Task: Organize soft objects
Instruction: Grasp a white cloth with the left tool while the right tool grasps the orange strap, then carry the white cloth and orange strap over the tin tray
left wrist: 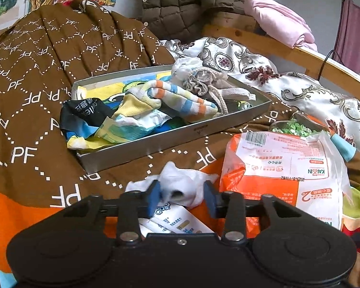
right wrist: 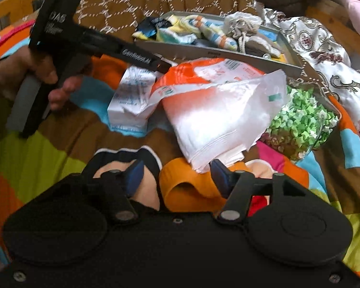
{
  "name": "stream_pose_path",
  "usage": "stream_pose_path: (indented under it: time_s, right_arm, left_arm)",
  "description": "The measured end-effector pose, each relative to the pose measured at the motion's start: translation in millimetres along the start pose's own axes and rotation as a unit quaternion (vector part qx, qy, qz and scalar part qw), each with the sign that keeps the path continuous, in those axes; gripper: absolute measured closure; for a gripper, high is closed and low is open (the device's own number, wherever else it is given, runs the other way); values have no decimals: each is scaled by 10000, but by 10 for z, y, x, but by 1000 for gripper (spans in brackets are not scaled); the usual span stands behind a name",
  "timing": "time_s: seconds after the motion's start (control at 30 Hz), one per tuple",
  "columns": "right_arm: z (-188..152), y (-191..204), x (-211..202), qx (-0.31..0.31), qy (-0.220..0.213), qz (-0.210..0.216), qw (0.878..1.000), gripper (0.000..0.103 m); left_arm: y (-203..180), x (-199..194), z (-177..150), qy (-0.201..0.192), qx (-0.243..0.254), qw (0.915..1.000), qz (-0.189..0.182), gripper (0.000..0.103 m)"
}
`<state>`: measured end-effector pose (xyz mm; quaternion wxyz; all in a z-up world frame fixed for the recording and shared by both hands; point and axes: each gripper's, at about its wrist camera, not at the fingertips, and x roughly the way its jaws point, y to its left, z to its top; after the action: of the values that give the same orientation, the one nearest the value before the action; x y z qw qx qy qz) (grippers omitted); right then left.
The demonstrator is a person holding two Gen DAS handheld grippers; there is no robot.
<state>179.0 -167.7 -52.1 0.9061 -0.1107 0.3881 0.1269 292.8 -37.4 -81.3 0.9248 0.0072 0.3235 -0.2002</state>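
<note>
left fingers point(left wrist: 183, 193) pinch white cloth point(left wrist: 180, 184) | right fingers point(right wrist: 177, 175) spread, empty | only right view: hand point(right wrist: 24, 76)

Right gripper point(right wrist: 176, 176) low over patchwork bedspread point(right wrist: 60, 148), jaws parted, nothing clamped; corner of white tissue stack point(right wrist: 218, 120) just beside right fingertip. Orange-white plastic pack point(right wrist: 204, 72) behind stack. Jar of green paper stars point(right wrist: 300, 124) right. Metal tray point(right wrist: 216, 52) of socks beyond. Hand point(right wrist: 24, 76) holding other gripper, upper left.
</note>
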Motion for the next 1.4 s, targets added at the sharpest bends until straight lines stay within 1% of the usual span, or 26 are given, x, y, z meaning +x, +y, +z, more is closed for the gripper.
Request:
stream_pose_path:
  time_s: [0.03,0.07,0.13,0.17,0.23,0.3,0.4,0.47,0.57,0.77,0.87,1.03,1.17,1.27,1.4]
  right_arm:
    - [-38,16,-13,-40,20,5,10000,57]
    - [-38,43,11,-78,45,2,10000,64]
    - [-41,78,32,-119,95,-18,9999,68]
    - [-45,94,41,-132,113,-45,9998,71]
    - [-49,104,49,-136,141,-97,9998,75]
    - [-54,114,52,-131,147,-95,9998,77]
    - [-60,126,41,-171,132,-90,9997,81]
    - [-57,114,34,-177,111,-54,9998,87]
    - [-56,100,28,-229,59,-72,9997,91]
    - [-43,87,-68,-214,-143,-27,9997,93]
    - [-33,104,-172,-261,-300,-1,9992,94]
    - [-23,183,-374,-434,-647,-79,9969,94]
    - [-7,212,-545,-434,-986,-70,9942,94]
    - [-10,159,-665,-323,-1265,-4,9914,94]
    - [-28,61,-802,-110,-1614,111,9868,94]
  left_arm:
    - [-15,-3,1,-3,27,10000,-5,71]
    - [-28,-4,2,-3,54,10000,-29,73]
    - [-54,-6,-7,5,97,9999,-62,79]
    - [-71,-9,-17,31,140,9999,-84,85]
    - [-121,-15,-35,71,254,9996,-108,89]
    - [-184,-33,-54,99,408,9990,-121,94]
    - [-271,-76,-75,176,518,9984,-137,98]
    - [-315,-121,-86,205,564,9982,-74,99]
    - [-330,-205,-84,302,454,9985,-54,99]
    - [-391,-461,-67,404,161,9990,-109,99]
    - [-452,-621,-55,377,45,9991,-173,99]
    - [-574,-904,-87,269,-182,9992,-232,100]
    - [-636,-1085,-126,150,-423,9989,-139,100]
    - [-633,-1214,-153,54,-682,9976,-105,100]
    - [-669,-1381,-209,-75,-816,9966,2,100]
